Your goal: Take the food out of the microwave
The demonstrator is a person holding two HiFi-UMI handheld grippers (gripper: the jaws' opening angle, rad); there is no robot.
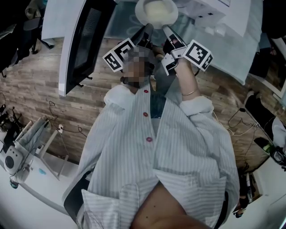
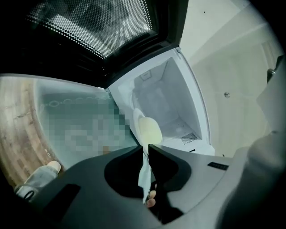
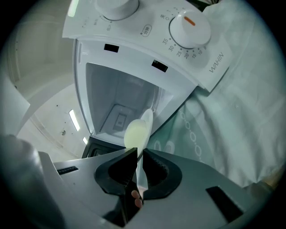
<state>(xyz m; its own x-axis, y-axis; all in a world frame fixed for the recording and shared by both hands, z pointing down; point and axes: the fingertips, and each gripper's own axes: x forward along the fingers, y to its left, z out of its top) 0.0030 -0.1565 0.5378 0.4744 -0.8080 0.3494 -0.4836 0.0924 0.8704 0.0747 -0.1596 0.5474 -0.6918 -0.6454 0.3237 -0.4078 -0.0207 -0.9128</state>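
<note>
A white plate (image 1: 156,11) carrying pale yellow food hangs in front of the open microwave (image 3: 120,103). My left gripper (image 1: 146,32) is shut on the plate's left rim and my right gripper (image 1: 167,31) is shut on its right rim. In the left gripper view the plate (image 2: 147,129) stands edge-on, its rim pinched between the jaws of the left gripper (image 2: 146,151), with the empty white cavity (image 2: 167,100) behind it. In the right gripper view the plate (image 3: 137,130) likewise runs into the closed jaws of the right gripper (image 3: 139,155).
The microwave door (image 1: 82,40) swings wide open to the left, its mesh window (image 2: 98,24) above the left gripper. Control knobs (image 3: 190,24) sit on the microwave's panel. A pale green patterned cloth (image 3: 214,120) covers the table below. Wooden floor (image 1: 40,85) lies to the left.
</note>
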